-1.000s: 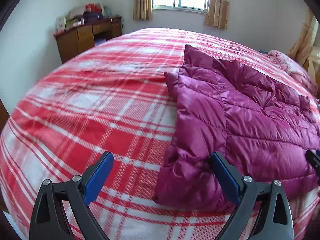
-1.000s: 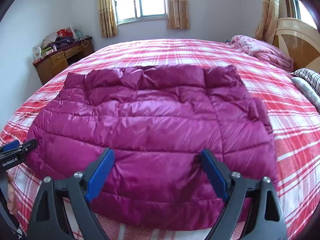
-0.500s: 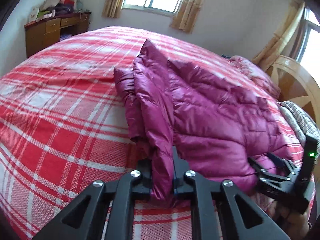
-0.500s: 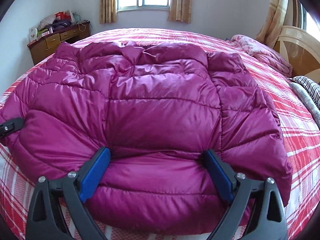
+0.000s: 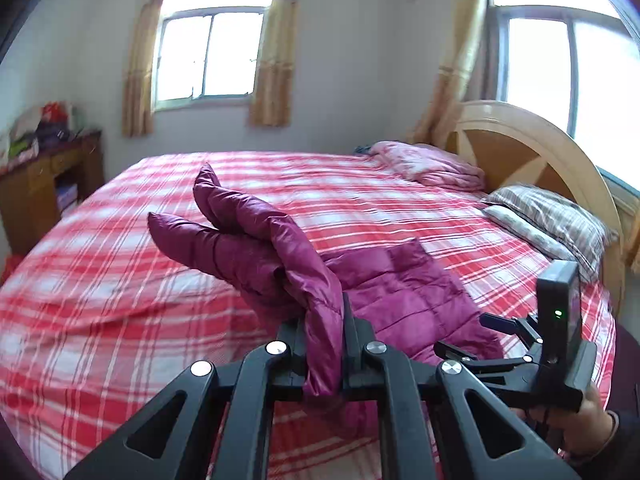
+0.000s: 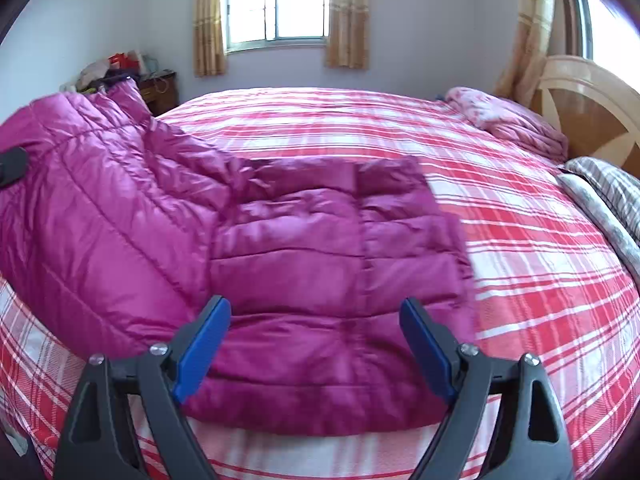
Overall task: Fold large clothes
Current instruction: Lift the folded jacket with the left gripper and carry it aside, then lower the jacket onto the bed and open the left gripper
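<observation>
A magenta quilted down jacket (image 5: 248, 248) lies on the red plaid bed (image 5: 100, 300). My left gripper (image 5: 325, 320) is shut on the jacket's left edge and holds that side up in the air, sleeve ends pointing away. In the right wrist view the raised half of the jacket (image 6: 100, 200) stands at the left, while the rest lies flat. My right gripper (image 6: 314, 316) hovers over the near hem with its jaws wide and closing. The blue pads (image 6: 204, 340) do not press the fabric between them. In the left wrist view the right gripper (image 5: 496, 336) is at the lower right.
A wooden headboard (image 5: 520, 152), a striped pillow (image 5: 548, 216) and a folded pink quilt (image 5: 432, 164) are at the bed's right end. A cluttered wooden desk (image 5: 44, 176) stands at the left wall. A person's hand (image 5: 592, 412) holds the right gripper.
My left gripper shut on the jacket's left edge, then rose and turned right, lifting that side off the bed. My right gripper stayed open and shifted along the near hem.
</observation>
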The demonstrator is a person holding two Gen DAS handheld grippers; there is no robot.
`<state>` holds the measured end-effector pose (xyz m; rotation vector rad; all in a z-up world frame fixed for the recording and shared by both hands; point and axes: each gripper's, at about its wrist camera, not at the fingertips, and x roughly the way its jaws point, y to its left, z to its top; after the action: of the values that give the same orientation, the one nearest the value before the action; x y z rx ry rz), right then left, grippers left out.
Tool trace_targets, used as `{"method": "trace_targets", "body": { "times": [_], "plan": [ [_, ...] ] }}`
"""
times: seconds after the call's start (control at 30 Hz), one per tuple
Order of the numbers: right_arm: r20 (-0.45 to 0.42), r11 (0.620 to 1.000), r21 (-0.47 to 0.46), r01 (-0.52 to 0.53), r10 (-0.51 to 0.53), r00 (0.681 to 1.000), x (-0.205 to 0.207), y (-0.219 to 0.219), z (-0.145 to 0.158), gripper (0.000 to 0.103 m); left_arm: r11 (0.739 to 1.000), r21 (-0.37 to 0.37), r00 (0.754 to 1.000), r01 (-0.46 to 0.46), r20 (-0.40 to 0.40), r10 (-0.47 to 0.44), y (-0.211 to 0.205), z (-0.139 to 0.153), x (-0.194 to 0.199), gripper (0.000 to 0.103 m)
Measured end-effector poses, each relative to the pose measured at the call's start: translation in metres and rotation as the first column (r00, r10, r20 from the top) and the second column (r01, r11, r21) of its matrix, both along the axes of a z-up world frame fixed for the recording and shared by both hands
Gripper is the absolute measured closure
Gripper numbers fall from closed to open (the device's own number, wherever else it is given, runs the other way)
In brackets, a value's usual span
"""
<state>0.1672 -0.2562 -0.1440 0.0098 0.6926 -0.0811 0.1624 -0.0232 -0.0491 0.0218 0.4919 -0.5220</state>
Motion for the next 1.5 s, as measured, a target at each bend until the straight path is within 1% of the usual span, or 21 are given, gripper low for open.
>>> {"method": "trace_targets", "body": {
  "times": [0.07,0.13,0.17,0.3,0.4,0.5,0.53,0.6,0.63,0.7,0.77,0.9,1.1,1.2,1.23,1.3,1.33,1.4,1.43,1.47,1.5],
  "plan": [
    [-0.019,0.999,0.004,0.045,-0.045,0.999,0.002,-0.022,-0.006,0.015,0.998,0.011,0.998,0.057,0.016,-0.057,-0.025,0.008,0.001,0.095],
    [-0.031,0.995,0.046,0.089,-0.087,0.996,0.002,-0.047,-0.010,0.015,0.995,0.031,0.995,0.095,0.031,-0.096,-0.045,0.010,0.002,0.095],
    [-0.032,0.993,0.058,0.103,-0.101,0.994,0.001,-0.053,-0.011,0.015,0.991,0.048,0.991,0.123,0.039,-0.125,-0.061,0.010,0.002,0.095],
    [-0.051,0.986,0.071,0.152,-0.149,0.988,-0.002,-0.078,-0.017,0.015,0.978,0.086,0.981,0.191,0.020,-0.193,-0.109,-0.001,0.010,0.095],
    [-0.073,0.977,0.102,0.185,-0.178,0.981,0.000,-0.100,-0.026,0.015,0.965,0.098,0.970,0.243,-0.031,-0.241,-0.145,-0.017,0.016,0.095],
    [-0.090,0.962,0.145,0.232,-0.220,0.971,-0.002,-0.121,-0.033,0.015,0.952,0.146,0.963,0.268,-0.070,-0.260,-0.182,-0.039,0.023,0.095],
    [-0.097,0.957,0.148,0.250,-0.238,0.966,-0.001,-0.127,-0.036,0.015,0.949,0.156,0.962,0.273,-0.077,-0.264,-0.190,-0.044,0.024,0.094],
    [-0.115,0.951,0.138,0.278,-0.263,0.958,-0.002,-0.133,-0.042,0.015,0.943,0.180,0.958,0.280,-0.107,-0.265,-0.208,-0.062,0.032,0.094],
    [-0.129,0.948,0.143,0.285,-0.267,0.955,-0.002,-0.136,-0.047,0.015,0.941,0.180,0.956,0.285,-0.119,-0.267,-0.212,-0.067,0.035,0.094],
    [-0.115,0.947,0.141,0.290,-0.276,0.954,-0.004,-0.140,-0.049,0.015,0.938,0.182,0.952,0.295,-0.143,-0.272,-0.222,-0.082,0.039,0.094],
    [-0.114,0.948,0.122,0.295,-0.282,0.953,-0.003,-0.138,-0.049,0.015,0.935,0.207,0.955,0.288,-0.140,-0.263,-0.228,-0.092,0.038,0.094],
    [-0.112,0.953,0.068,0.295,-0.286,0.952,-0.002,-0.132,-0.053,0.014,0.930,0.242,0.960,0.277,-0.117,-0.256,-0.240,-0.097,0.033,0.092],
    [-0.099,0.951,0.058,0.305,-0.298,0.949,-0.005,-0.130,-0.054,0.013,0.926,0.254,0.959,0.279,-0.119,-0.256,-0.243,-0.092,0.033,0.091],
    [-0.094,0.950,0.046,0.309,-0.303,0.948,-0.002,-0.129,-0.056,0.013,0.919,0.279,0.960,0.279,-0.105,-0.259,-0.246,-0.087,0.028,0.089],
    [-0.092,0.950,0.044,0.309,-0.304,0.948,-0.002,-0.129,-0.056,0.013,0.914,0.298,0.961,0.276,-0.093,-0.260,-0.247,-0.083,0.025,0.088],
    [-0.089,0.950,0.040,0.311,-0.306,0.948,-0.002,-0.129,-0.057,0.013,0.913,0.319,0.966,0.256,-0.044,-0.255,-0.247,-0.072,0.017,0.085],
    [-0.087,0.949,0.038,0.311,-0.307,0.948,-0.003,-0.129,-0.057,0.013,0.913,0.325,0.966,0.248,-0.013,-0.258,-0.247,-0.066,0.013,0.080],
    [-0.086,0.949,0.033,0.312,-0.308,0.947,-0.002,-0.128,-0.057,0.012,0.915,0.325,0.962,0.238,0.053,-0.269,-0.247,-0.052,0.006,0.064],
    [-0.086,0.950,0.033,0.312,-0.308,0.947,-0.002,-0.128,-0.057,0.012,0.919,0.323,0.961,0.227,0.080,-0.266,-0.245,-0.047,0.004,0.047],
    [-0.086,0.950,0.033,0.312,-0.308,0.948,-0.002,-0.128,-0.057,0.012,0.928,0.314,0.960,0.198,0.128,-0.248,-0.241,-0.038,0.000,0.033],
    [-0.086,0.950,0.033,0.311,-0.308,0.948,-0.002,-0.128,-0.057,0.012,0.937,0.300,0.958,0.182,0.162,-0.238,-0.236,-0.030,-0.002,0.028]
  ]
}}
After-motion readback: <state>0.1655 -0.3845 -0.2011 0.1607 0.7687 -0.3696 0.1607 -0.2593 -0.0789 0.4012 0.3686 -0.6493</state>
